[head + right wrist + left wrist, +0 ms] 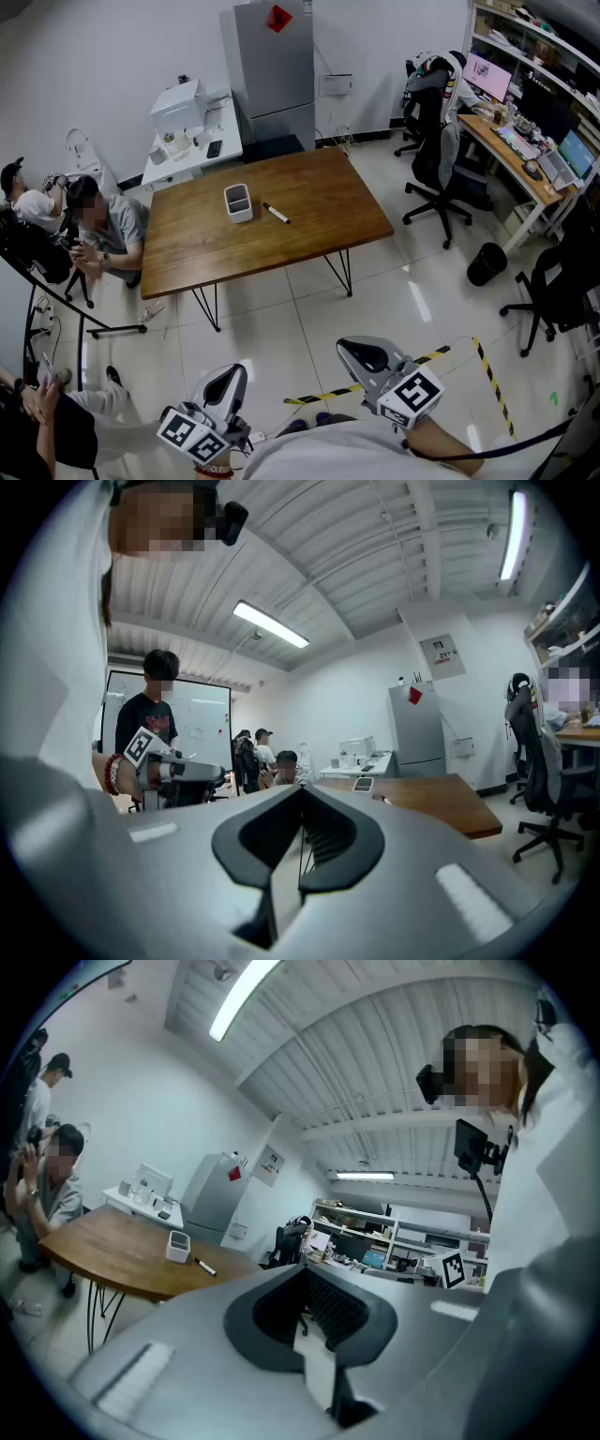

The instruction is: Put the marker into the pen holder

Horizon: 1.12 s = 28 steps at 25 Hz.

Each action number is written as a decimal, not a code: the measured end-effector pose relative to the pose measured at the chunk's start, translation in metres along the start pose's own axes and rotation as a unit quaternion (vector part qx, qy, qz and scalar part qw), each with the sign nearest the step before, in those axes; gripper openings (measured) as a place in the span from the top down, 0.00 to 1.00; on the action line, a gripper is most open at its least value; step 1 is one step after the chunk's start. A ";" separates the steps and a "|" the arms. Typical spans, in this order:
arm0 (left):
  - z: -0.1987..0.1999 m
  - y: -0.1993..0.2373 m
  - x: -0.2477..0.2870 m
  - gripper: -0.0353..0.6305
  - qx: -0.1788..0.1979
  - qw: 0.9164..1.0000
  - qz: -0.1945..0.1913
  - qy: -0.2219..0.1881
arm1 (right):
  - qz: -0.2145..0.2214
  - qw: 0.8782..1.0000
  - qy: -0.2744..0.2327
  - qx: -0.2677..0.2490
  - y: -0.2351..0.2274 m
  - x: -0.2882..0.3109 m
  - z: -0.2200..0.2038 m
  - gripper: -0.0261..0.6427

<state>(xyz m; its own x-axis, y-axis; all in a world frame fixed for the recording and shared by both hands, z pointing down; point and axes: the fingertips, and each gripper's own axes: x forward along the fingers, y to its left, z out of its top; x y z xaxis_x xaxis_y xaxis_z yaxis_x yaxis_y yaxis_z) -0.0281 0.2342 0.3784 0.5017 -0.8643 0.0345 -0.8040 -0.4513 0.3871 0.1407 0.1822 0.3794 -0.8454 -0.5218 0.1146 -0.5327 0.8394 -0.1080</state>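
A white pen holder point(238, 202) stands upright near the middle of the wooden table point(319, 234). A black-and-white marker point(276, 214) lies flat just to its right. Both grippers hang far from the table, low over the tiled floor near the person's body. My left gripper point(228, 377) and my right gripper point(362, 356) both have their jaws together with nothing between them. In the left gripper view the shut left gripper point(304, 1273) points toward the distant pen holder point(177, 1246) and marker point(205, 1267). The right gripper point(302, 793) points at the table point(427, 797).
Two people sit on the floor left of the table point(103, 230). A white side table point(192, 141) and a grey cabinet point(272, 70) stand behind it. Office chairs point(441, 150), a desk with monitors point(525, 141) and a black bin point(486, 264) are at right. Yellow-black tape point(492, 375) marks the floor.
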 end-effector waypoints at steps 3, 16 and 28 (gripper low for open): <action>0.008 0.001 0.015 0.95 0.023 1.000 0.007 -0.016 | 0.004 1.000 -0.012 -0.007 -0.015 -0.001 0.004 0.96; 0.019 0.078 0.041 0.95 0.001 0.998 0.063 -0.026 | -0.028 0.998 0.012 0.058 -0.088 0.054 -0.024 0.96; 0.076 0.180 0.111 0.95 -0.010 1.000 0.008 -0.023 | -0.077 0.995 0.013 0.059 -0.130 0.158 0.002 0.96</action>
<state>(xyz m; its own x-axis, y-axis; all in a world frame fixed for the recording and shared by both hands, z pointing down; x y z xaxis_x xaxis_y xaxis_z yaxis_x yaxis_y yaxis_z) -0.1416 0.0402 0.3816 0.4725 -0.8813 -0.0012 -0.8055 -0.4324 0.4053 0.0761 -0.0101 0.4097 -0.7525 -0.6379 0.1638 -0.6585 0.7251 -0.2016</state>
